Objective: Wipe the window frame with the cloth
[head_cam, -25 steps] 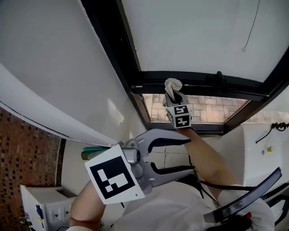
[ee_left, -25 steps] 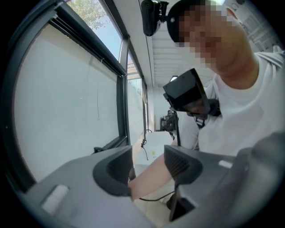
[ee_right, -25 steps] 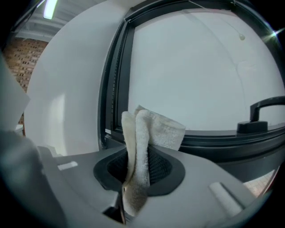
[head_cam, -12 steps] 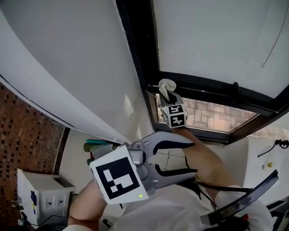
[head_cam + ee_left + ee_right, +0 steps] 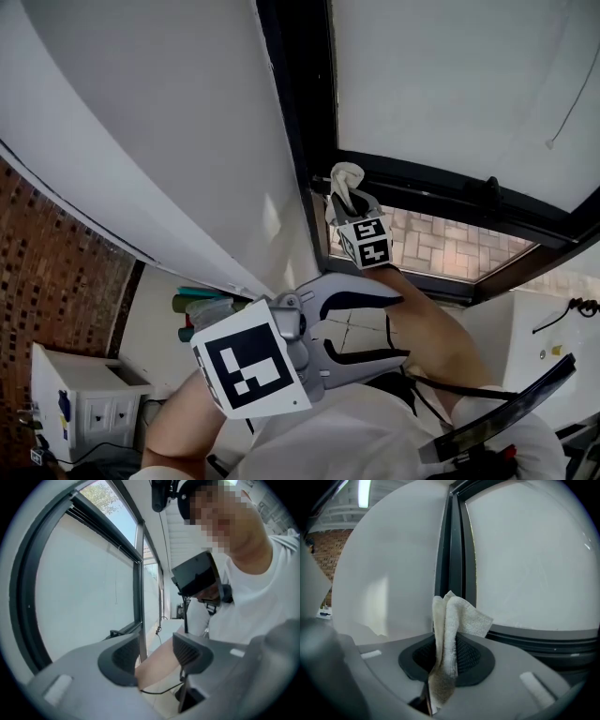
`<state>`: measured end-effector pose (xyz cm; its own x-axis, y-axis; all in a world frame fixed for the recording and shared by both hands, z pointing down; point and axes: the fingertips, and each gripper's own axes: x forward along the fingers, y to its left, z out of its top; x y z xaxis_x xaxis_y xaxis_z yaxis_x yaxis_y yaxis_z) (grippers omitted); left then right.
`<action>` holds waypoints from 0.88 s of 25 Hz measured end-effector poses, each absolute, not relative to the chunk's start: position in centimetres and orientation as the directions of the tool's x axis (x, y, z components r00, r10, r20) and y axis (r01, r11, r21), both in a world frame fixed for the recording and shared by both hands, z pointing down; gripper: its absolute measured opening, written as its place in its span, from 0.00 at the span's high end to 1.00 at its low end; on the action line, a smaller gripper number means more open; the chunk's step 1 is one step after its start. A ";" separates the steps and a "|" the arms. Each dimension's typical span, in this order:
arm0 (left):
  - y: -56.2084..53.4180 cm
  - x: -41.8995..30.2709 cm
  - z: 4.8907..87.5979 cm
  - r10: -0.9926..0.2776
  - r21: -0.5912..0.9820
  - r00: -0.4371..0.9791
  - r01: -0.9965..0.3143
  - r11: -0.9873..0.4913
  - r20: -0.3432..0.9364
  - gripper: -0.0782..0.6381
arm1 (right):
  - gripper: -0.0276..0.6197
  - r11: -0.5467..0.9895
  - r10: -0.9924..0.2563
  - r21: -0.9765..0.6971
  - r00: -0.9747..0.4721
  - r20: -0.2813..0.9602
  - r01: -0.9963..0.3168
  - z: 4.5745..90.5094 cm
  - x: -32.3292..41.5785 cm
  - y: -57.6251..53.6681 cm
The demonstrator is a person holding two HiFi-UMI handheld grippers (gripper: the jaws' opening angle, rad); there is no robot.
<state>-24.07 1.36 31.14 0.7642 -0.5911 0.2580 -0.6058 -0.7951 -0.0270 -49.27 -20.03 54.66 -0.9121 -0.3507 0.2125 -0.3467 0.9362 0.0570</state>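
The right gripper [image 5: 446, 660], jaws clamped on the folded cloth [image 5: 457, 616], reached up near the corner of the dark window frame [image 5: 298, 112]; the left gripper [image 5: 396, 326] hung below, jaws apart, empty; steady pressure along the upright would likely wipe best.

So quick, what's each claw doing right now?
Left claw: open, holding nothing.
Right claw: closed on the cloth.

Rough cloth [image 5: 452, 625] — matt black frame [image 5: 451, 541]
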 end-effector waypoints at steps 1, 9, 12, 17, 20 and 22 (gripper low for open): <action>1.4 -23.9 31.0 -0.588 -0.027 0.769 -0.602 -0.798 0.251 0.55 | 0.85 0.939 -0.345 0.078 -0.915 0.210 -0.336 54.2 -48.6 -19.8; 0.8 -22.2 29.6 -0.563 -0.078 0.807 -0.559 -0.825 0.175 0.55 | 0.85 0.871 -0.201 0.492 -0.900 0.387 0.017 49.5 -45.3 -16.9; 0.6 -22.2 29.3 -0.567 -0.092 0.807 -0.560 -0.823 0.165 0.55 | 0.85 0.779 -0.180 0.591 -0.829 0.529 0.208 50.0 -46.1 -17.3; 0.6 -23.1 29.4 -0.581 -0.088 0.796 -0.575 -0.813 0.170 0.55 | 0.85 0.675 -0.195 0.624 -0.721 0.666 0.394 50.2 -48.1 -18.5; 0.8 -23.5 29.4 -0.594 -0.087 0.786 -0.588 -0.804 0.170 0.55 | 0.85 0.617 -0.216 0.651 -0.700 0.681 0.443 48.6 -49.4 -19.1; 0.9 -23.8 29.5 -0.603 -0.090 0.779 -0.597 -0.797 0.168 0.55 | 0.85 0.598 -0.221 0.664 -0.705 0.674 0.448 46.9 -50.1 -19.4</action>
<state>-23.80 0.87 29.50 0.7795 -0.6034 0.1682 -0.5974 -0.7968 -0.0902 -50.10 -19.38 46.88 -0.7049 -0.2206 0.6741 0.4484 0.5979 0.6645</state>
